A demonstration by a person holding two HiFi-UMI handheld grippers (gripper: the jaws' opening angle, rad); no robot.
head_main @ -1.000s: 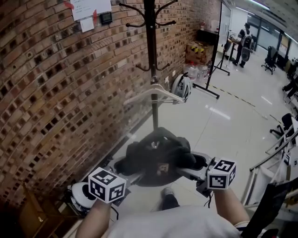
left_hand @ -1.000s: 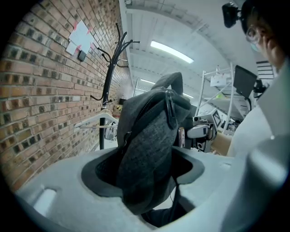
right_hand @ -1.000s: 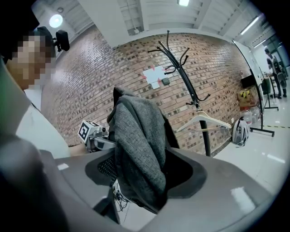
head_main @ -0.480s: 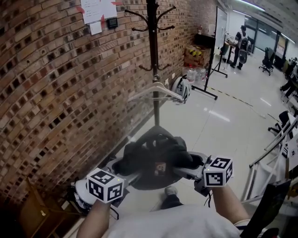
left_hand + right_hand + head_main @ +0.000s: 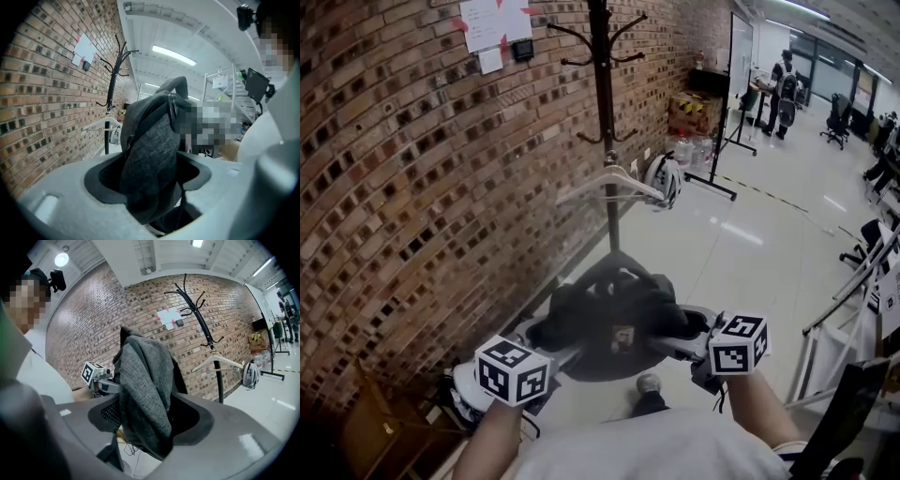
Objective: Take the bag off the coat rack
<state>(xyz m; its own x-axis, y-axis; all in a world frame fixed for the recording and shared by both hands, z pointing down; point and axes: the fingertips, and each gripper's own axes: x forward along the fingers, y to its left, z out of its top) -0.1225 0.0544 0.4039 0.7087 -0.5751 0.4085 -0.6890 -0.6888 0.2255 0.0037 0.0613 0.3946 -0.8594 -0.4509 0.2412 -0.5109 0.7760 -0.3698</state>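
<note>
Bag (image 5: 614, 314): soft dark-grey woven fabric, slumped, zippered. Left gripper (image 5: 149, 183) and right gripper (image 5: 149, 422) each pinch its cloth. Coat rack (image 5: 606, 112): slim dark pole with curved hooks, standing apart.

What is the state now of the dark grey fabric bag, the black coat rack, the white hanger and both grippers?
Dark grey fabric bag: off the rack, held up between both grippers.
Black coat rack: upright, top hooks bare.
White hanger: hanging on the rack, empty.
Left gripper: shut on the bag.
Right gripper: shut on the bag.
</note>
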